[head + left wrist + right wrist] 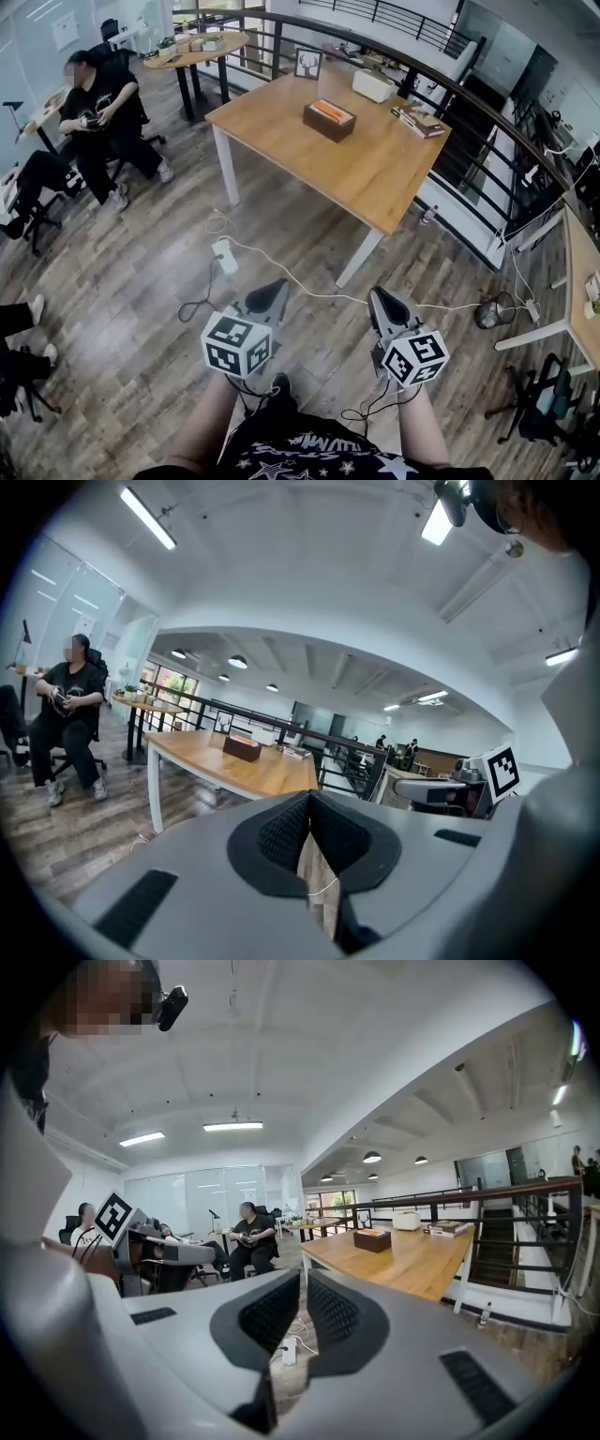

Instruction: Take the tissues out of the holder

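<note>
Left gripper [271, 289], right gripper [383, 298]: jaws of both pressed together, nothing between them. Tissue holder [329, 119] sits mid worktop [375, 183], well apart from me, orange top showing. Tissues in or out: too far to tell. Scene fits walk-up to holder, or stand-off after emptying it. Either way, my judgement: hold both grippers level, apart from each other, and mind power strip [225, 255] on floor just ahead.

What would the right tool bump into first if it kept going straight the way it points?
Most likely the wooden floor near the white power strip, which shows just past the right tool's tips. The table stands further off to its right. Depth is uncertain.
</note>
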A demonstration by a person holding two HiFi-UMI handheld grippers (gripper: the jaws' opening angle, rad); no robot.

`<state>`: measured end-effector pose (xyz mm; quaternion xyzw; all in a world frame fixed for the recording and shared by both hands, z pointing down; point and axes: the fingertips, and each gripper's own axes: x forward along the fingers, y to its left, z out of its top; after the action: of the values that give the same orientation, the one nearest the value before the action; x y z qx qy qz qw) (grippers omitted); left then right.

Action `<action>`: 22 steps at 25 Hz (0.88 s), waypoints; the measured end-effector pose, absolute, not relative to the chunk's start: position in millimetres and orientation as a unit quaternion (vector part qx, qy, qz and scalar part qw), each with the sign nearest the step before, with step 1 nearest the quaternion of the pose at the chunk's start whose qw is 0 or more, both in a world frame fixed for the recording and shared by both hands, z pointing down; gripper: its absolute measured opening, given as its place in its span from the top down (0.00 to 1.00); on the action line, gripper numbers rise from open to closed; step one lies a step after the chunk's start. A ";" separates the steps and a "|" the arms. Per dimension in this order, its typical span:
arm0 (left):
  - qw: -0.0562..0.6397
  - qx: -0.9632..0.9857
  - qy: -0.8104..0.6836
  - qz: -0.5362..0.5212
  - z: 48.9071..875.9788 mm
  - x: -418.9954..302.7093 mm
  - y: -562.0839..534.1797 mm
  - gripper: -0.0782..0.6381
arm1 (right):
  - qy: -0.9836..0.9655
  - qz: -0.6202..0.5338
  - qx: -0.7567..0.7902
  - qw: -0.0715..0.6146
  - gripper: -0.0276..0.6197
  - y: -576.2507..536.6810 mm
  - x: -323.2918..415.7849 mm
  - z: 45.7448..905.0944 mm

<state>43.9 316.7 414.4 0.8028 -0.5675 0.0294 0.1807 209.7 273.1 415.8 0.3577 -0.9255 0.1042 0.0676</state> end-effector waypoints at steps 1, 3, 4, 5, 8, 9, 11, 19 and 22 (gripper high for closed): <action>0.182 0.804 -0.566 0.029 414.8 37.8 311.9 0.87 | -0.925 0.103 0.359 0.071 0.91 269.5 203.1 416.9; 0.183 0.808 -0.559 0.028 413.6 28.3 303.2 0.87 | -0.923 0.100 0.364 0.073 0.91 263.2 193.3 416.4; 0.182 0.810 -0.556 0.028 412.2 24.2 299.2 0.87 | -0.922 0.099 0.367 0.072 0.91 260.4 189.5 414.7; 0.180 0.812 -0.554 0.028 410.8 20.4 295.5 0.87 | -0.921 0.098 0.370 0.070 0.91 257.9 186.3 412.8; 0.179 0.814 -0.552 0.027 409.2 11.0 286.2 0.87 | -0.919 0.100 0.375 0.069 0.91 252.6 178.5 411.9; 0.179 0.815 -0.551 0.027 409.2 9.2 283.9 0.87 | -0.919 0.102 0.374 0.071 0.91 251.3 176.3 412.9; 0.179 0.816 -0.549 0.028 409.8 6.3 280.8 0.87 | -0.920 0.102 0.372 0.075 0.91 247.8 172.9 414.4; 0.176 0.795 -0.580 0.031 412.4 -22.8 276.7 0.87 | -0.926 0.117 0.354 0.049 0.91 214.9 146.2 416.2; 0.177 0.784 -0.593 0.035 415.2 -35.0 268.2 0.87 | -0.932 0.126 0.336 0.046 0.91 200.1 130.2 421.4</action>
<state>-35.0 268.2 415.2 0.7843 -0.5934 0.0345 0.1774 130.2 200.1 421.4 0.3364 -0.9322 0.1257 0.0460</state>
